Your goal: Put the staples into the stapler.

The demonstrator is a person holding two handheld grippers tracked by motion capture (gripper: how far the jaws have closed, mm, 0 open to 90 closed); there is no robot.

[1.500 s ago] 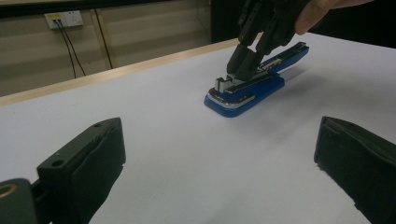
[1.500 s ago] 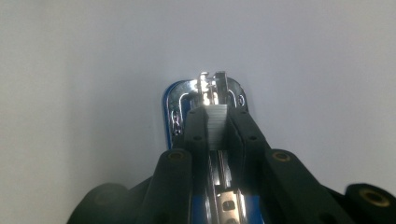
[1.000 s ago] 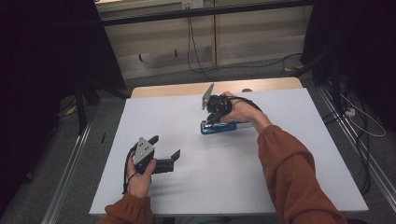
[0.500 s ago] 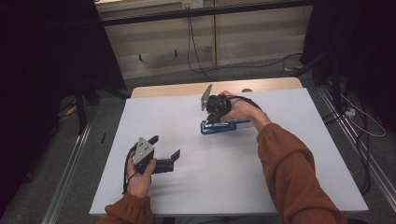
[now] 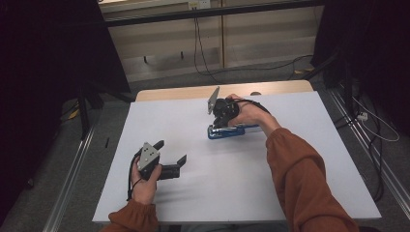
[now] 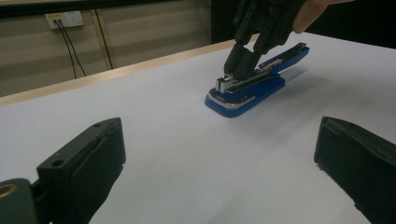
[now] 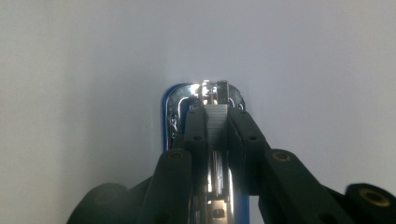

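A blue stapler (image 5: 232,131) lies on the white table top (image 5: 232,188), a little right of centre toward the far side, with its lid (image 6: 286,55) raised off the base (image 6: 243,97). My right gripper (image 5: 217,125) points down into its front end. In the right gripper view its jaws (image 7: 217,114) are shut on a silver strip of staples (image 7: 216,122) in the magazine, the blue base (image 7: 166,116) showing beneath. My left gripper (image 5: 171,152) rests low at the near left, open, with nothing between its jaws (image 6: 219,154), facing the stapler.
A wooden strip (image 5: 183,93) runs along the table's far edge. Beyond it are a panelled wall, a wall socket (image 6: 64,19) and cables on the floor (image 5: 208,67). Dark stands and curtains flank both sides.
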